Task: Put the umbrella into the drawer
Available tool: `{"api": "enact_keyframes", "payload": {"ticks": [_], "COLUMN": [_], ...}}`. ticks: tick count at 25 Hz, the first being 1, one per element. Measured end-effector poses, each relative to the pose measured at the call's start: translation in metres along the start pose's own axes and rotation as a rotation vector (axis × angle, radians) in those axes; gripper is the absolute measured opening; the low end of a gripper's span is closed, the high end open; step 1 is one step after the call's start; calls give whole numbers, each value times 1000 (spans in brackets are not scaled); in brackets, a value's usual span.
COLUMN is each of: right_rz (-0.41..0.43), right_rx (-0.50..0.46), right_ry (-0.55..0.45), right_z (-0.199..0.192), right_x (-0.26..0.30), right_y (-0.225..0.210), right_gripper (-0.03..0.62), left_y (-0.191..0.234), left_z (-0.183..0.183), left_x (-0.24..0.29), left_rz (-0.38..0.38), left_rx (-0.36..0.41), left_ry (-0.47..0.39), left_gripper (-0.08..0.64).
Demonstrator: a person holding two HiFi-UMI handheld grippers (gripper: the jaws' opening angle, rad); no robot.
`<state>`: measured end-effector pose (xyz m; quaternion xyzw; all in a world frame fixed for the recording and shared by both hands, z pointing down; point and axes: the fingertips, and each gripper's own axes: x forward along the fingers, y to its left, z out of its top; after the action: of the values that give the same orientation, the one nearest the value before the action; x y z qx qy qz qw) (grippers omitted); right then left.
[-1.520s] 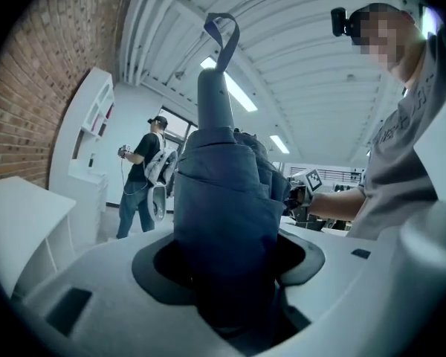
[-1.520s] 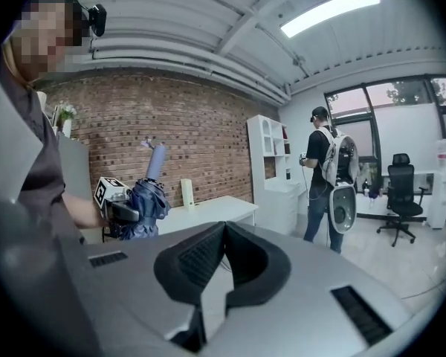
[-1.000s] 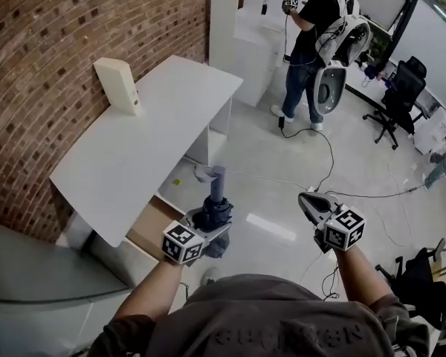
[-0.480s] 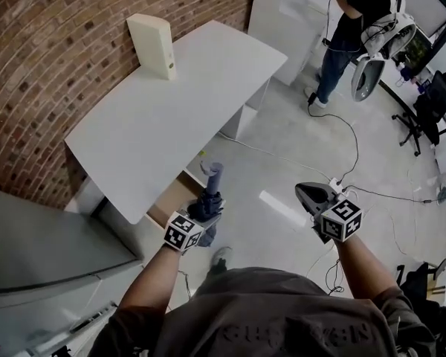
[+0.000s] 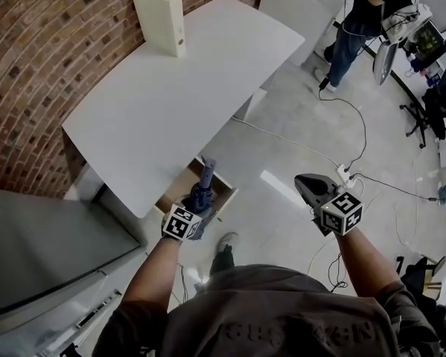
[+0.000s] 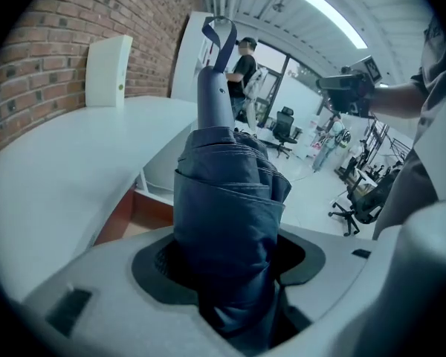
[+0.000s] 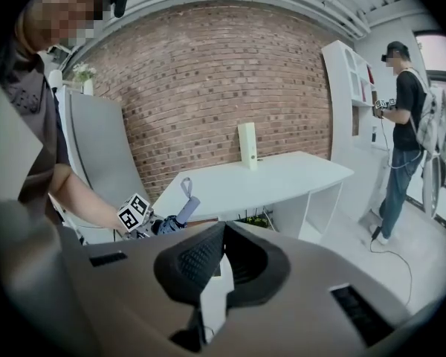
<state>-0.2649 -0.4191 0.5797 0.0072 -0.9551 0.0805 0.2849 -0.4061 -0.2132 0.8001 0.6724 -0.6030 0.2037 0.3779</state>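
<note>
- left gripper (image 5: 193,208) is clamped round the folded umbrella (image 5: 206,175), on the fabric part. the handle end with its strap pokes out past the jaws
- umbrella sits just over the open drawer (image 5: 224,192) under the near edge of the white desk (image 5: 171,95), long axis tipped down and toward the far side
- the bit of drawer i can see looks empty
- right gripper (image 5: 306,186) is pinched together on nothing, well off to the right, so the left one's nearer

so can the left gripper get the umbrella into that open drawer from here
Probably yes: the left gripper holds the umbrella over the open drawer, which sticks out past the desk edge; nothing lies between.
</note>
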Motion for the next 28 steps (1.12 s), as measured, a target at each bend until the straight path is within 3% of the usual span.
{"api": "enact_keyframes", "payload": {"ticks": [9, 15, 28], "right_rz": [5, -42, -128], "right_rx": [71, 78, 146], "right_ry": [49, 58, 103], "right_z": [-24, -39, -83], "right_x": [29, 27, -1], "right_y": [10, 4, -11], "right_gripper": [-8, -8, -8], "left_y": [39, 59, 87], "left_z": [-56, -91, -122], "left_x": [43, 61, 109], "left_rz": [9, 33, 49], "left_rx": [-73, -151, -442], "left_ry": [160, 264, 332], "left_gripper": [262, 261, 262]}}
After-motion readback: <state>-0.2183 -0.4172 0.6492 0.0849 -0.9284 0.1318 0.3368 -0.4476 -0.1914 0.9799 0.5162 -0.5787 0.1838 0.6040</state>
